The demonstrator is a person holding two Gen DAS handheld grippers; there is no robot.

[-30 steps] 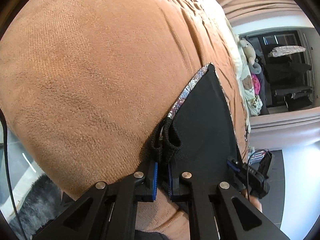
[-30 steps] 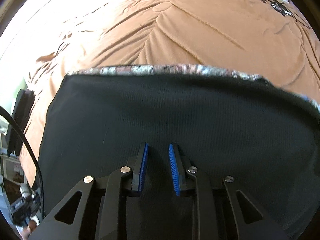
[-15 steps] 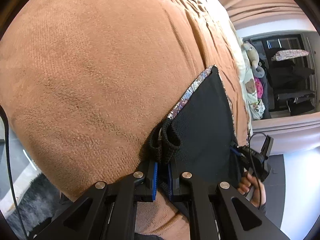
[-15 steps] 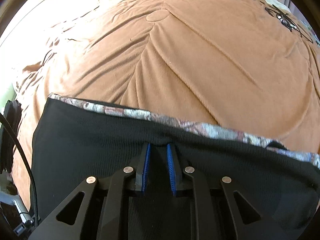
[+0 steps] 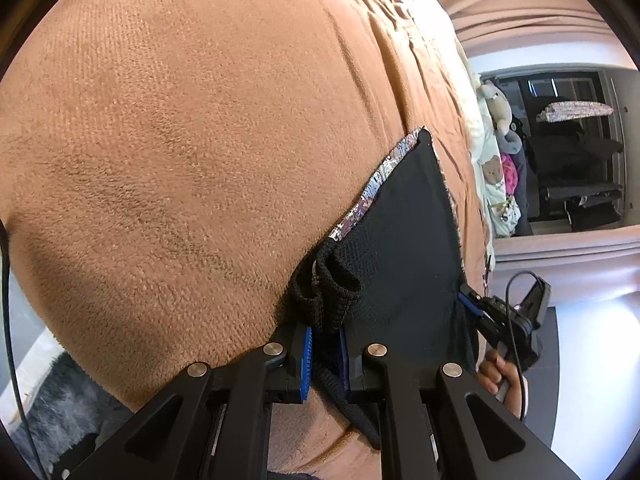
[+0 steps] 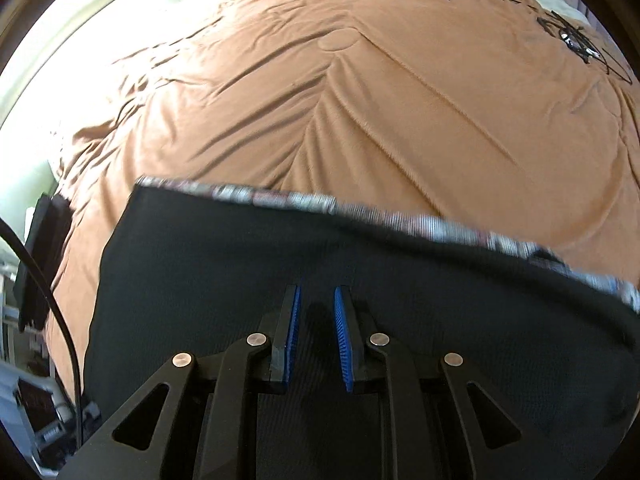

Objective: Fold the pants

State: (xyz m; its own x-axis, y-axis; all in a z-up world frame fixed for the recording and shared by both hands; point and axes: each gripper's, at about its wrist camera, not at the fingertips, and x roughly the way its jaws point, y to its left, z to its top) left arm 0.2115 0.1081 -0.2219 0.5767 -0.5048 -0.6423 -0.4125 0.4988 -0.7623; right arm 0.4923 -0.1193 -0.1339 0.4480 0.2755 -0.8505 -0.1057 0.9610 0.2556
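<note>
Open brown blanket (image 6: pixel 400 112) beyond pants (image 6: pixel 280 264)

Bed (image 6: pixel 400 100) under my view, covered by a creased brown fleece blanket (image 5: pixel 200 140). Black pants (image 6: pixel 280 264) lie flat on it near the close edge, patterned trim along the far side. Thin black cable (image 6: pixel 576 40) lies tangled on the blanket, far right corner.

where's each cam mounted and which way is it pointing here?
Left wrist: on the left gripper, looking along its fingers, shut on a bunched corner of the black knit pants on the fuzzy brown blanket; the right gripper and a hand show beyond.
Right wrist: on the right gripper, looking down over the pants; nothing shows in the gap between its blue pads.
Shared: pants, their patterned edge, blanket.
</note>
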